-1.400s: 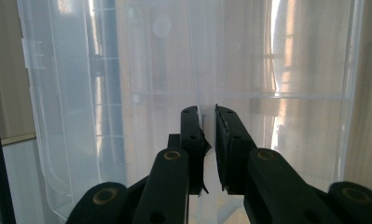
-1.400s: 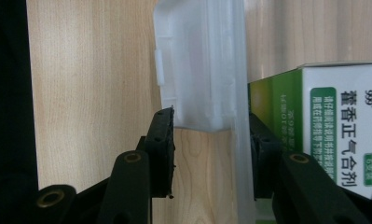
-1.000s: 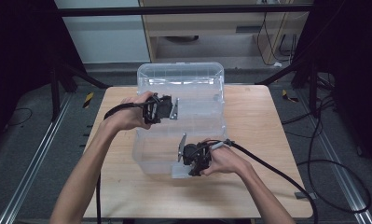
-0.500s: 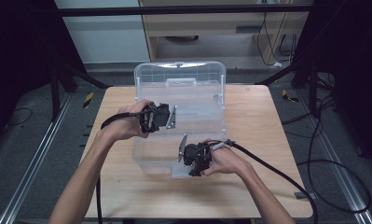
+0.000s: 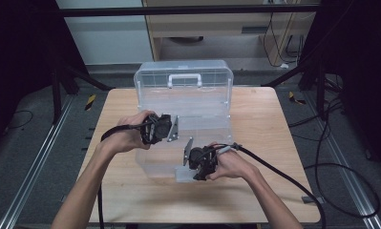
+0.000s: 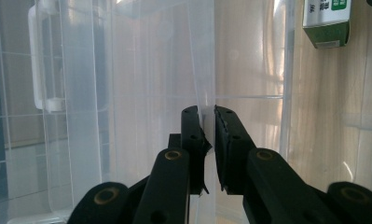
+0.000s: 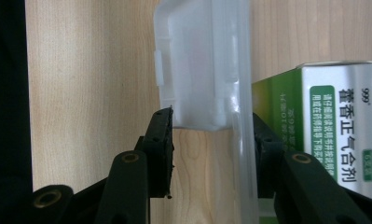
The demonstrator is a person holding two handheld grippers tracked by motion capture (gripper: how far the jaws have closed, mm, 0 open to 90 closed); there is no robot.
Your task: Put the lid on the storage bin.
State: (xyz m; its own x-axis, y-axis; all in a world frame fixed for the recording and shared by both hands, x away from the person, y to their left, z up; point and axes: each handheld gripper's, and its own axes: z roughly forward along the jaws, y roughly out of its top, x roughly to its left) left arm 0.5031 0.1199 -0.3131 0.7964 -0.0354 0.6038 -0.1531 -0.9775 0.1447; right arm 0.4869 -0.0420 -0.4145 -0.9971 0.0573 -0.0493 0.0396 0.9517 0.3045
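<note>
Bin: clear plastic storage box (image 5: 188,119), lid raised toward the wooden tabletop's (image 5: 274,143) far edge.
Contents: green-and-white carton (image 7: 333,121).
Left gripper (image 5: 171,130): pinched on the box's thin wall.
Right gripper (image 5: 188,160): clamped across the box's front latch (image 7: 193,65).

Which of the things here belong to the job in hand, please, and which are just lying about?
In use: clear storage box, its front latch, left gripper, right gripper.
Lying about: green medicine carton.
</note>
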